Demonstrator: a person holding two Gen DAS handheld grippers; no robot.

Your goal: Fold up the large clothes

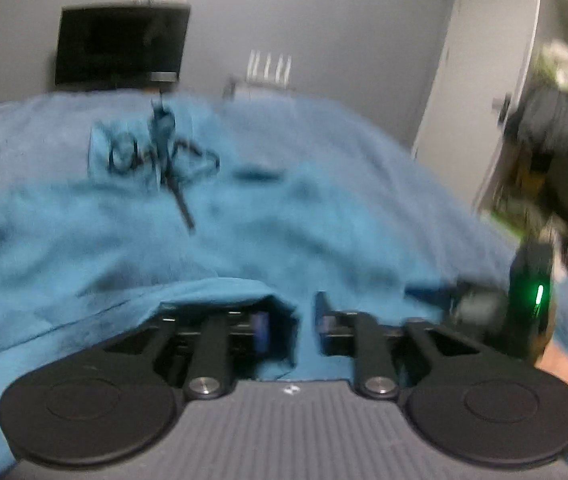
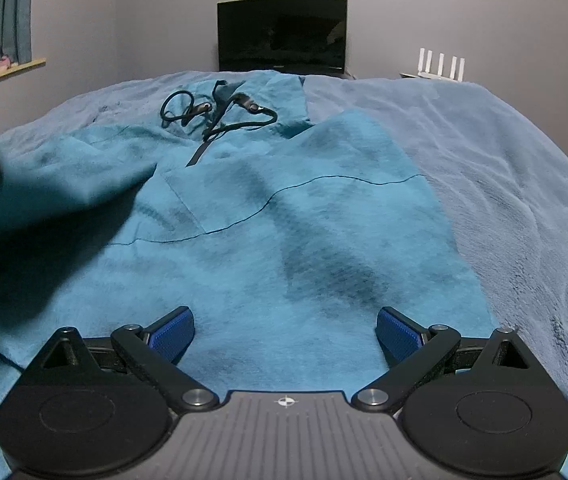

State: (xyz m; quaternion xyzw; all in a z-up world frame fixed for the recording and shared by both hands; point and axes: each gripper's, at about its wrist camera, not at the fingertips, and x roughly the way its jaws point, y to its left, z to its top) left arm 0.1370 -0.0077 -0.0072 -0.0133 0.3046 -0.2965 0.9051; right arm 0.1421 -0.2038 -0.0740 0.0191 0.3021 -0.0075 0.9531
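Note:
A large teal fleece garment (image 2: 292, 216) with a dark drawstring (image 2: 219, 116) at its collar lies spread on a bed. My right gripper (image 2: 286, 330) is open and empty, low over the garment's near end. My left gripper (image 1: 298, 328) is nearly shut with a fold of the teal garment (image 1: 219, 292) draped over its left finger and hanging between the jaws. In the right wrist view a blurred flap of the garment (image 2: 23, 196) is raised at the left. The view from the left wrist is blurred by motion.
A grey-blue blanket (image 2: 504, 184) covers the bed under and right of the garment. A black monitor (image 2: 281, 36) and a white router (image 2: 440, 66) stand behind the bed by the wall. A white door and cluttered shelves (image 1: 556, 128) are at the right.

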